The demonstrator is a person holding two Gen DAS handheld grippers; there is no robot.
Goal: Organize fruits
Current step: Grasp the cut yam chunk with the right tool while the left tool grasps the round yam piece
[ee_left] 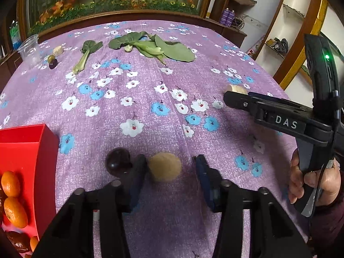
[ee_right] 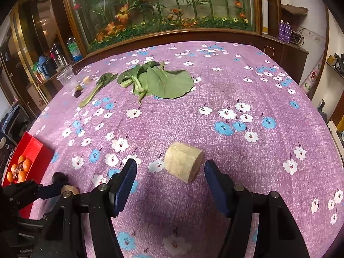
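**Both grippers spread wide over fruit on the flowered desk**

The left gripper (ee_left: 169, 161) hangs low over the purple floral cloth (ee_left: 150, 99) that covers the desk, its jaws wide apart and holding nothing. A round tan fruit (ee_left: 165, 166) lies on the cloth between them, just beside the left finger and apart from the right one. A dark round fruit (ee_left: 117, 161) sits outside the jaws, touching the outer side of the left finger.

The right gripper (ee_right: 169, 176) also has its jaws wide apart and empty. A pale cut chunk (ee_right: 183, 163), lying on its side, rests on the cloth between the fingertips, nearer the right finger, with a gap on each side.

At the left edge of the desk stands a red tray (ee_left: 46, 150) holding several tangerines (ee_left: 15, 211) and some dark brown fruit (ee_left: 18, 239).

Toward the far side of the desk lie a heap of green leaves (ee_right: 163, 81) and a single leafy stalk (ee_right: 97, 89) beside it. Farther left are a clear plastic cup (ee_right: 65, 77), another pale chunk (ee_right: 87, 80), and two small fruits, one olive-coloured (ee_right: 79, 87) and one dark (ee_right: 77, 94), close together.

In the left wrist view the person's right hand (ee_left: 309, 182) grips the handle of the right gripper.
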